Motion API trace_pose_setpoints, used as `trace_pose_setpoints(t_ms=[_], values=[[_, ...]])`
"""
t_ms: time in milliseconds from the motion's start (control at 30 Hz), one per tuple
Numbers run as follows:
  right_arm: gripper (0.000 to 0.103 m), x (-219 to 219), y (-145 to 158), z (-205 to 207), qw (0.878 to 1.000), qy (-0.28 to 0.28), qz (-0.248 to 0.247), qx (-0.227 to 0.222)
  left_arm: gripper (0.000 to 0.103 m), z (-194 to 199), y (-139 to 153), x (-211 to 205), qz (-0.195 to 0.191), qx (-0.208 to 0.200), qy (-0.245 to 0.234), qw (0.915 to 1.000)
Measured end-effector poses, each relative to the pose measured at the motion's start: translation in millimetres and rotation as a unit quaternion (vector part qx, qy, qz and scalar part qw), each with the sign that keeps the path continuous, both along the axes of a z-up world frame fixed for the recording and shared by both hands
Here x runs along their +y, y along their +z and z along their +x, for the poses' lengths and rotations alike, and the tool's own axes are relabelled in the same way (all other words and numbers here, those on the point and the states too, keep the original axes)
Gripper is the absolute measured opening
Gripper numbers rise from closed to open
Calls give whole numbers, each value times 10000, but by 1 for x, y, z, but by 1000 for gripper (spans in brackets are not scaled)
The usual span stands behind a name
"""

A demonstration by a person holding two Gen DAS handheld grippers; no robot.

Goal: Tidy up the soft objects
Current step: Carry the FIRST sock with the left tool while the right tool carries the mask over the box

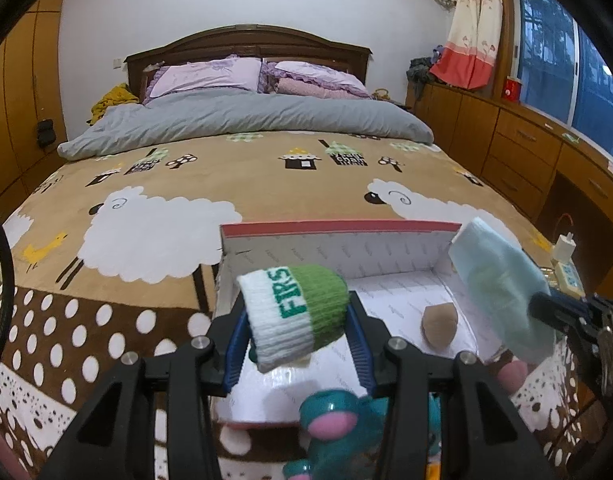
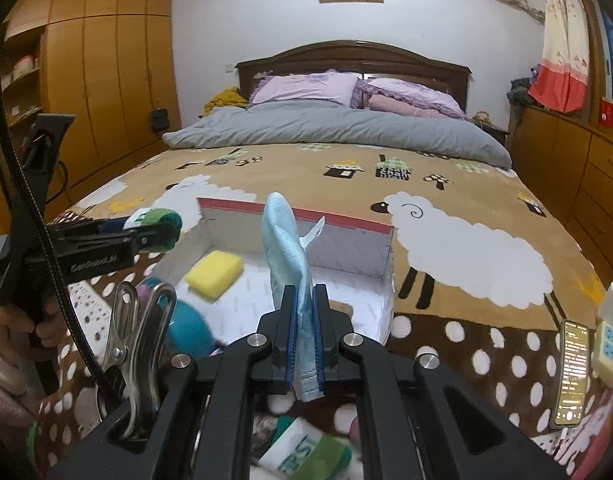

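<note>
My left gripper (image 1: 296, 332) is shut on a white and green knitted sock (image 1: 296, 312), held above the near left part of an open white box with a red rim (image 1: 338, 227) on the bed. My right gripper (image 2: 305, 320) is shut on a light blue face mask (image 2: 286, 248), held upright over the box (image 2: 346, 220); mask and gripper also show in the left wrist view (image 1: 502, 292). A yellow sponge (image 2: 214, 274) and a brown pad (image 1: 439, 324) lie in the box. A second sock (image 2: 306, 456) lies below my right gripper.
A teal and pink plush toy (image 1: 338, 424) lies near the box's front. A phone (image 2: 572, 372) and a white power strip (image 2: 610, 344) lie on the blanket at the right. A grey duvet (image 1: 246, 120) covers the bed's far half. Wooden cabinets (image 1: 526, 148) line the right wall.
</note>
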State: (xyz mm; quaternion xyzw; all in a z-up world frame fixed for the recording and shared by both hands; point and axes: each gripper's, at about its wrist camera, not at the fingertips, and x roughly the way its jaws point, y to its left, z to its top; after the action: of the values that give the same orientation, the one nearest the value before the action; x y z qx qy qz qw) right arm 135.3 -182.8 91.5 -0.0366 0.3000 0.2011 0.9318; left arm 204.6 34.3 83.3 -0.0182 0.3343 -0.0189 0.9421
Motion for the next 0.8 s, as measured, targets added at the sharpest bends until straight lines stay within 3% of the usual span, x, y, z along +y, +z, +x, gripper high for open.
trace_pose_setpoints(t_ms=[800], values=[[8, 6, -54, 79, 9980, -467, -273, 314, 47, 56, -42, -24, 27, 498, -111, 9987]])
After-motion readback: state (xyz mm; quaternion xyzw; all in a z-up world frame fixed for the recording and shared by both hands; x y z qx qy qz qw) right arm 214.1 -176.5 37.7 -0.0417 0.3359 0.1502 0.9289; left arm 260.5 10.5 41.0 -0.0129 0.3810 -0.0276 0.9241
